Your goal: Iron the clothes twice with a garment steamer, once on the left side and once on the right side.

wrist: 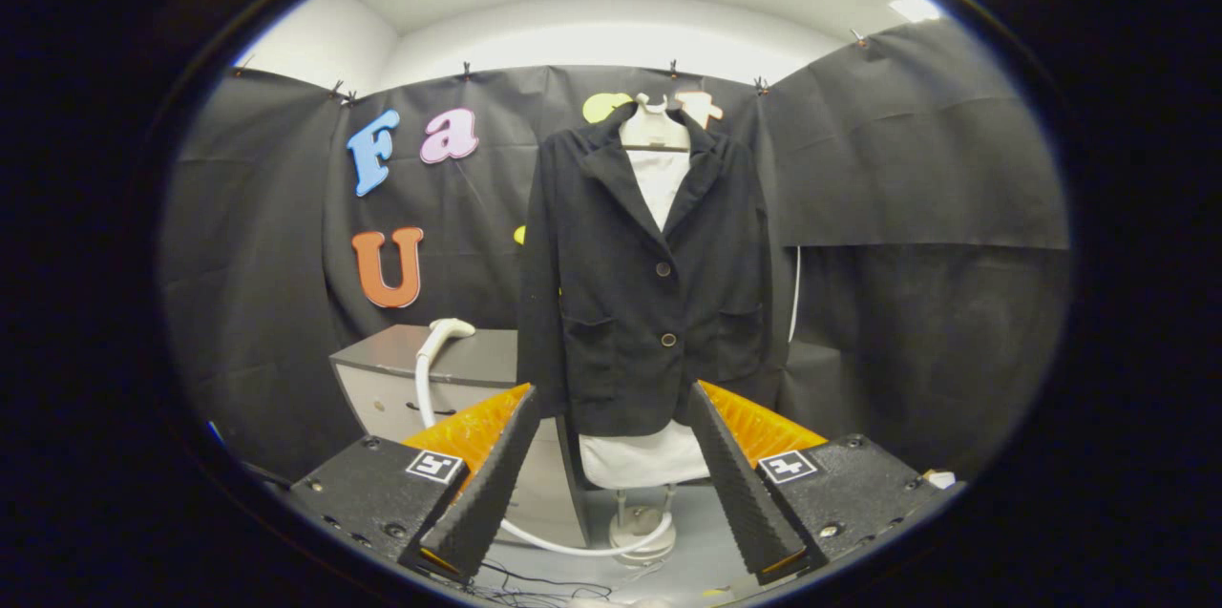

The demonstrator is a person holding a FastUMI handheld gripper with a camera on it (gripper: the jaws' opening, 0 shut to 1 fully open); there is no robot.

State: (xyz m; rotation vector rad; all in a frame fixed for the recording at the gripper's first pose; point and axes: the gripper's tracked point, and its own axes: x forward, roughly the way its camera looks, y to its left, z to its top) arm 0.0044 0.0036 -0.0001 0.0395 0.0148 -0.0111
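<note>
Gripper point(611, 484) jaws stand wide apart, holding nothing. Step in hand, by judgement: fetch the steamer head point(451, 329), resting on the grey cabinet point(382, 369) beyond the left finger; approach square to its handle, mind the hose. Black jacket point(649, 274) hangs buttoned on a stand straight ahead, white lining showing

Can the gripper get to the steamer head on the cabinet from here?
Probably yes: the gripper is open and holds nothing, and the steamer head lies exposed on the cabinet, beside the jacket.
</note>
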